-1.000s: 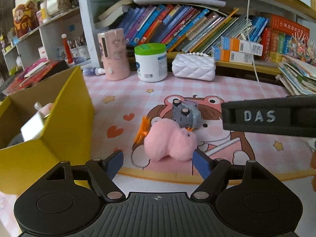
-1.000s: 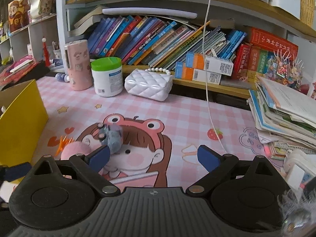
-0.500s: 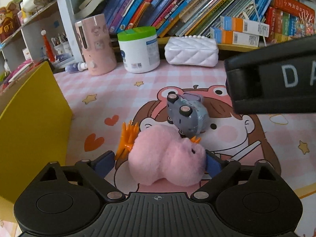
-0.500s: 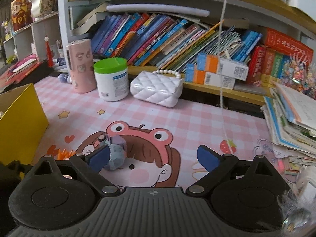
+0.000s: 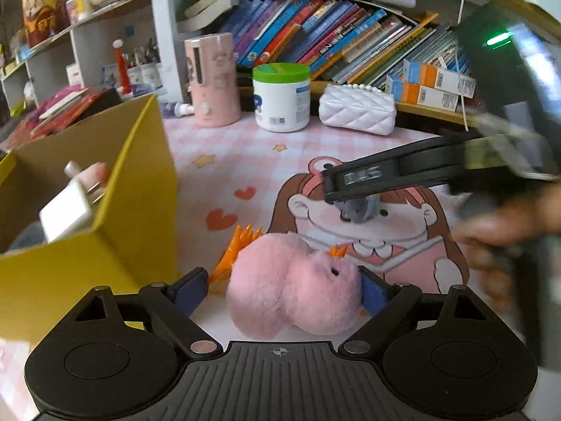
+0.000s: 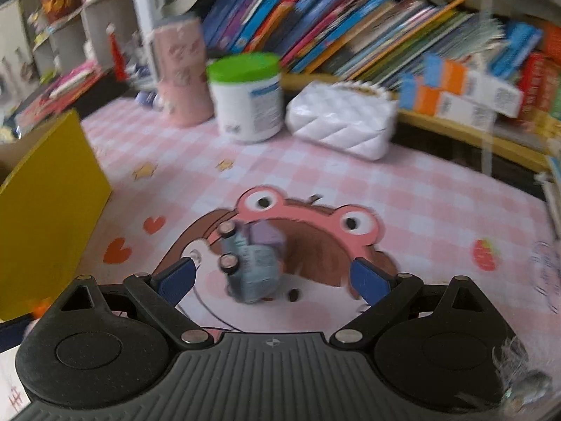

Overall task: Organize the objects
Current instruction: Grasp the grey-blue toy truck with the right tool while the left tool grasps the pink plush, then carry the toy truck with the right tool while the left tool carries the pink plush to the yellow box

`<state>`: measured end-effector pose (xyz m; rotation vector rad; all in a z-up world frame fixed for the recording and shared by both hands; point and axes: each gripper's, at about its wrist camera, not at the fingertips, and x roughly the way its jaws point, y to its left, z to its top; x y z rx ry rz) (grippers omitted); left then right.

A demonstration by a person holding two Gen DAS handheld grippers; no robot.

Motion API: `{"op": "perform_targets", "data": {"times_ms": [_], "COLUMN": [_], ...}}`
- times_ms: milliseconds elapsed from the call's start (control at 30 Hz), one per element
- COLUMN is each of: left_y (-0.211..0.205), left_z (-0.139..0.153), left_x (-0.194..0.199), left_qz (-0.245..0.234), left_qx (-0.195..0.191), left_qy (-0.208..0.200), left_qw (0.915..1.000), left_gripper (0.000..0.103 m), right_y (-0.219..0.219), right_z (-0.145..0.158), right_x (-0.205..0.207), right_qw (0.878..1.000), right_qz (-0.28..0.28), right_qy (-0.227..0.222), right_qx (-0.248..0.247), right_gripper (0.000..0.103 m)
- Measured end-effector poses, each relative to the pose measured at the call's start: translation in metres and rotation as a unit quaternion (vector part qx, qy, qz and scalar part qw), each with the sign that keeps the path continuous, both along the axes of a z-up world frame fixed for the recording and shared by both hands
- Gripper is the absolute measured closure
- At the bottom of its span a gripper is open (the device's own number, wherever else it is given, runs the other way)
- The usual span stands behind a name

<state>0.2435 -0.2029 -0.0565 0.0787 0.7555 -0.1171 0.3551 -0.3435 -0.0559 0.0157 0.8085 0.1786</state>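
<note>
A pink plush toy (image 5: 294,286) lies on the pink mat between the fingers of my left gripper (image 5: 284,286). The jaws stand open; the right pad touches the plush, the left pad is apart from it. An orange spiky clip (image 5: 235,251) lies just behind the plush. A small grey toy car (image 6: 250,265) lies on its side between the open fingers of my right gripper (image 6: 271,277). In the left wrist view the right gripper's finger (image 5: 382,175) hovers over the car (image 5: 357,210).
A yellow cardboard box (image 5: 140,189) stands at the left and holds a white charger (image 5: 66,210). A pink cup (image 5: 212,80), a green-lidded jar (image 5: 282,96) and a white quilted purse (image 5: 357,108) stand at the back before the bookshelf.
My right gripper has moved forward and down over the toy car, which now sits between its fingers. My left gripper has pulled back and turned left, bringing the yellow box's inside back into view.
</note>
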Motion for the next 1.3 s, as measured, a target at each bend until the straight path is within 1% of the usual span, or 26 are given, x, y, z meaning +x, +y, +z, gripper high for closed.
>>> {"op": "perform_targets", "data": {"times_ms": [67,100,133,167,233,267,333,400,600,800,900,1067,1200,1300], "left_y": [0.005,0.007,0.009,0.011,0.015,0.017,0.020,0.021,0.025,0.038,0.047,0.061,0.072,0.078], "left_z": [0.002,0.003,0.003,0.004,0.006,0.007,0.010,0.013,0.018,0.024,0.027,0.031,0.032,0.032], "left_x": [-0.009,-0.013,-0.016,-0.019,-0.024,-0.025,-0.027,-0.030,-0.039,-0.049,-0.055,-0.065,-0.073,-0.077], "left_qz": [0.004,0.005,0.007,0.009,0.014,0.017,0.024,0.027,0.030,0.037,0.033,0.032,0.038,0.041], "left_qx": [-0.001,-0.003,-0.004,-0.004,-0.005,-0.007,-0.012,-0.014,-0.021,-0.037,-0.041,-0.048,-0.050,-0.049], "left_qy": [0.002,0.003,0.004,0.004,0.001,-0.001,-0.004,-0.009,-0.024,-0.036,-0.043,-0.050,-0.049,-0.049], "left_qw": [1.0000,1.0000,1.0000,0.9999,0.9999,0.9998,0.9996,0.9995,0.9990,0.9980,0.9977,0.9971,0.9968,0.9967], "left_gripper": [0.013,0.013,0.013,0.013,0.013,0.013,0.013,0.013,0.013,0.013,0.013,0.013,0.013,0.013], "right_y": [0.008,0.011,0.014,0.016,0.020,0.022,0.023,0.023,0.022,0.020,0.024,0.035,0.036,0.035], "right_z": [-0.009,-0.013,-0.018,-0.020,-0.025,-0.026,-0.025,-0.023,-0.018,0.000,0.006,-0.003,-0.016,-0.020], "right_x": [0.008,0.012,0.014,0.016,0.017,0.015,0.013,0.012,0.000,-0.043,-0.069,-0.100,-0.113,-0.118], "right_qw": [1.000,0.999,0.999,0.999,0.998,0.998,0.998,0.998,0.998,0.999,0.999,0.998,0.997,0.997], "right_qz": [0.013,0.020,0.027,0.031,0.036,0.040,0.049,0.052,0.028,0.008,0.002,-0.006,-0.018,-0.026], "right_qy": [0.016,0.024,0.031,0.037,0.040,0.034,0.025,0.024,0.028,0.011,0.009,0.025,0.039,0.035], "right_qx": [-0.006,-0.010,-0.013,-0.018,-0.033,-0.040,-0.040,-0.041,-0.042,-0.032,-0.032,-0.049,-0.067,-0.069], "right_gripper": [0.007,0.010,0.016,0.019,0.032,0.036,0.062,0.068,0.068,0.068,0.068,0.068,0.068,0.068]}}
